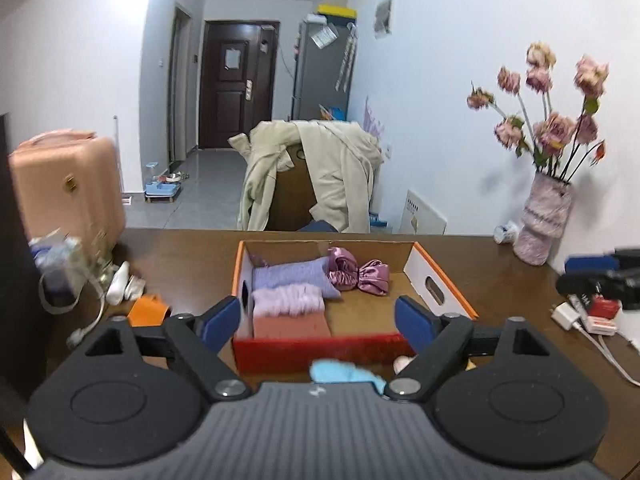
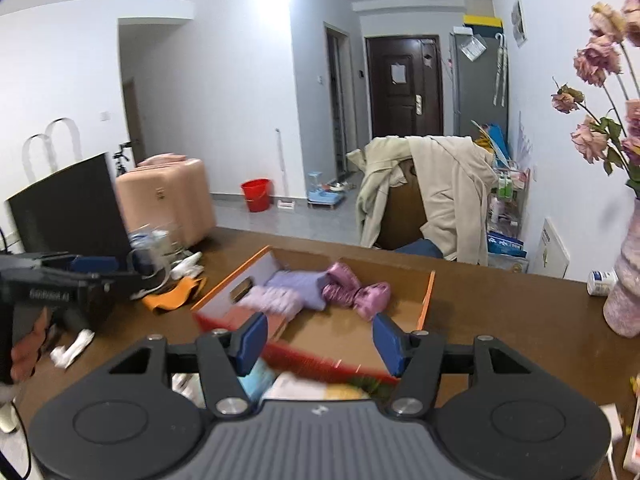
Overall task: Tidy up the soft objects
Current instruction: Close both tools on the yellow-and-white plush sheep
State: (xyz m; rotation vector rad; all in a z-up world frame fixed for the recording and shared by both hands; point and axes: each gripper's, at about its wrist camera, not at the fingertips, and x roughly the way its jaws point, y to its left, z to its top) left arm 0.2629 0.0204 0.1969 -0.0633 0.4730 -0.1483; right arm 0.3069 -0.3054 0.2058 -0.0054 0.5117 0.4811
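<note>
A cardboard box (image 1: 444, 276) with an orange rim and a red front wall stands on the brown table. At its left side lie a lilac folded cloth (image 1: 292, 274), a fluffy pink cloth (image 1: 286, 300) and a salmon cloth (image 1: 292, 326). Shiny purple satin pieces (image 1: 356, 272) rest at the back. A light blue soft item (image 1: 344, 374) lies on the table just in front of the box. My left gripper (image 1: 318, 320) hangs open before the box with nothing between its fingers. My right gripper (image 2: 322, 340) is open too, empty, over the box's (image 2: 426, 300) near edge.
A pink vase of flowers (image 1: 544, 220) stands at the table's right rear. White chargers and cables (image 1: 580, 316) lie to the right, an orange item (image 1: 148, 310) and clear bottles (image 1: 60, 264) to the left. A dark monitor (image 2: 68, 204) is far left. Behind the table is a chair with a beige coat (image 1: 320, 168).
</note>
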